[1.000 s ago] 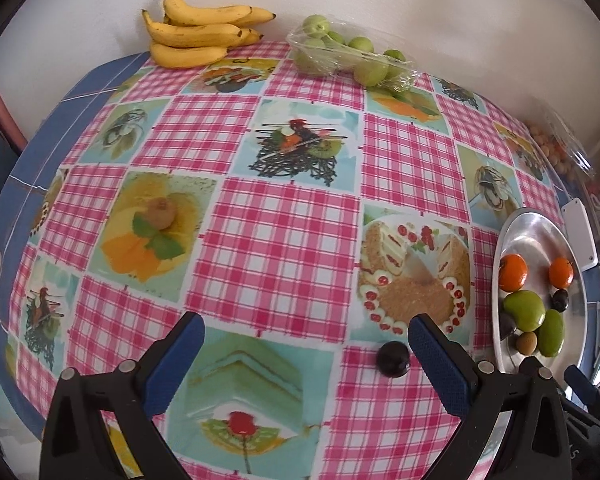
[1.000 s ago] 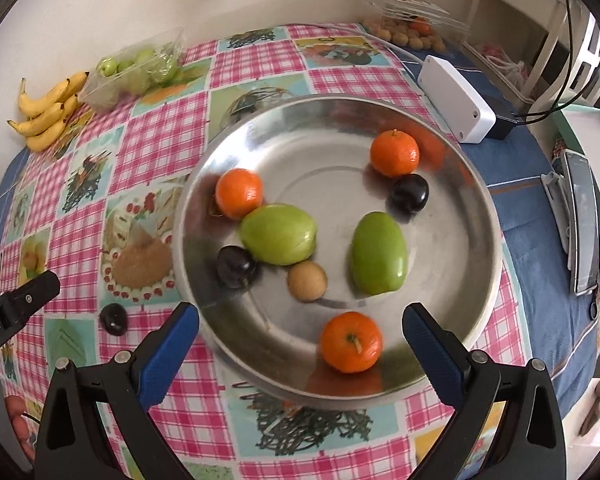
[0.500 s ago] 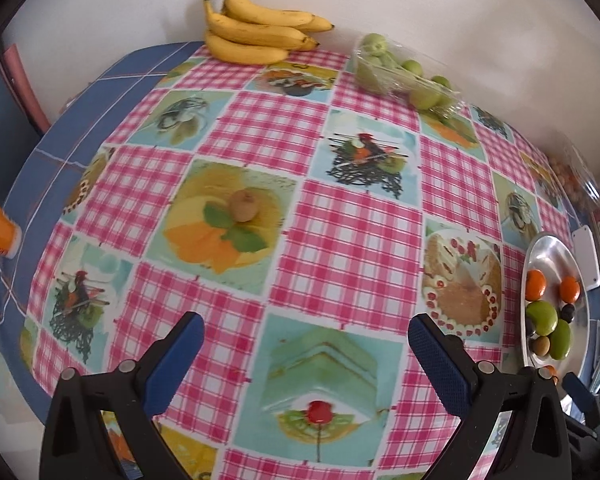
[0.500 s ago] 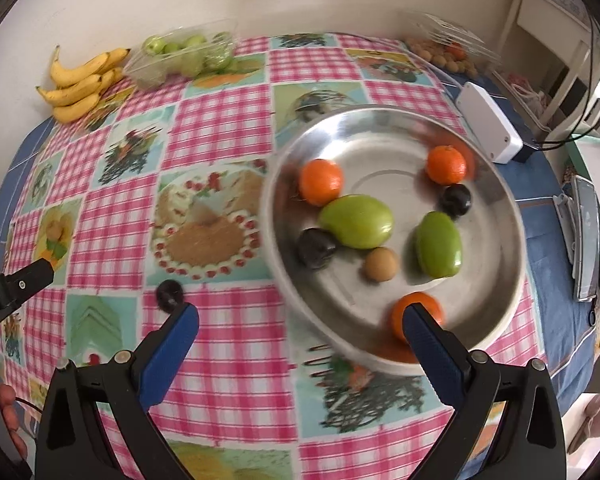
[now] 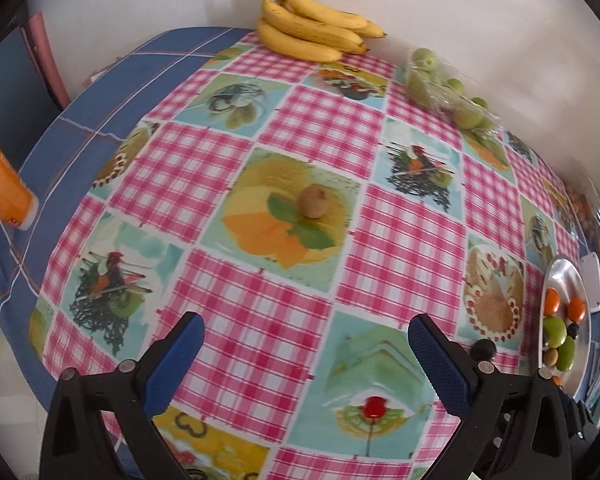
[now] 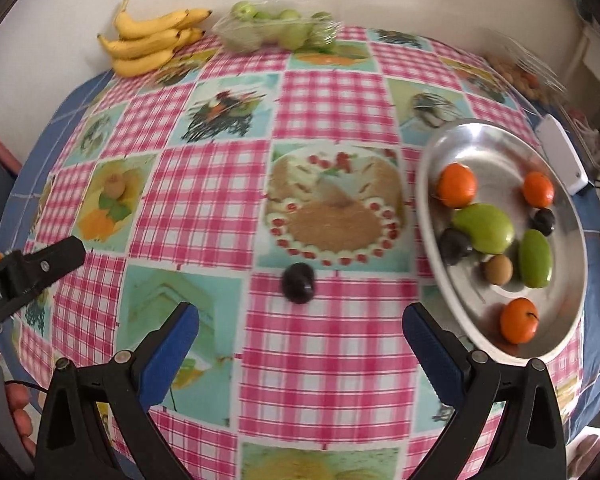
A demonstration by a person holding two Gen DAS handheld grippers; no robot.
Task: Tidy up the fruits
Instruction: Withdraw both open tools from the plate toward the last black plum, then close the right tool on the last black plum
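Observation:
A dark plum (image 6: pixel 298 282) lies loose on the checked tablecloth, just ahead of my right gripper (image 6: pixel 300 344), which is open and empty. To its right a steel tray (image 6: pixel 480 140) holds oranges, green mangoes, two dark plums and a kiwi (image 6: pixel 497 269). Another kiwi (image 5: pixel 313 201) rests on the cloth ahead of my left gripper (image 5: pixel 306 354), also open and empty. The same plum (image 5: pixel 483 348) shows beside the left gripper's right finger, and the tray (image 5: pixel 562 272) at the far right. A finger of the left gripper (image 6: pixel 40 264) reaches in at the left of the right wrist view.
Bananas (image 5: pixel 316 32) and a clear bag of green fruit (image 5: pixel 444 88) lie against the back wall. An orange cup (image 5: pixel 2 188) lies at the table's left edge. A white box (image 6: pixel 560 156) and a bag of small fruit (image 6: pixel 520 72) sit behind the tray.
Both grippers have swung left. The tray slid from the centre to the right of the right wrist view, and the loose plum now lies ahead. The kiwi moved toward the centre of the left view.

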